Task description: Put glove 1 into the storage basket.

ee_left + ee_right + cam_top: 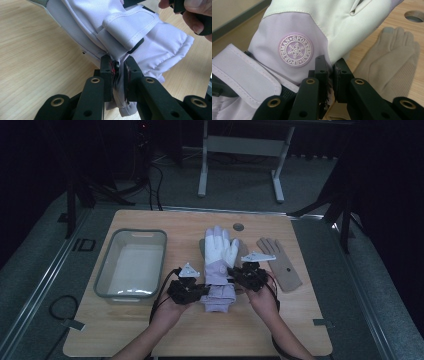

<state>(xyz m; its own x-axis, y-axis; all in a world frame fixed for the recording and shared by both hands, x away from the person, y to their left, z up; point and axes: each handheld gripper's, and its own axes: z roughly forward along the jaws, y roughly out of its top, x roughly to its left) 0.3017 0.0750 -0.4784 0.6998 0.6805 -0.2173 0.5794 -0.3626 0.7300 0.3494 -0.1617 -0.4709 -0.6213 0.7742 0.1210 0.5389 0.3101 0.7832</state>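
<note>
A padded ski glove (218, 250), white at the fingers and lilac at the wrist and cuff, lies along the middle of the wooden table (200, 332) with its fingers pointing away. My left gripper (200, 290) is at the cuff's left side; in the left gripper view its jaws (117, 72) are shut on a fold of the lilac glove (150, 42) below the strap. My right gripper (235, 272) is at the wrist's right side, jaws (330, 75) pinched on the edge of the glove (294, 25) beside its round snowflake badge. The cuff end hangs slightly raised between both grippers.
A flat beige knit glove (280, 265) (392, 57) lies just right of the right gripper. A grey plastic basin (103, 275) stands at the left of the table. A round hole (238, 227) sits in the tabletop beyond the glove's fingers. Bare wood spreads along the near edge.
</note>
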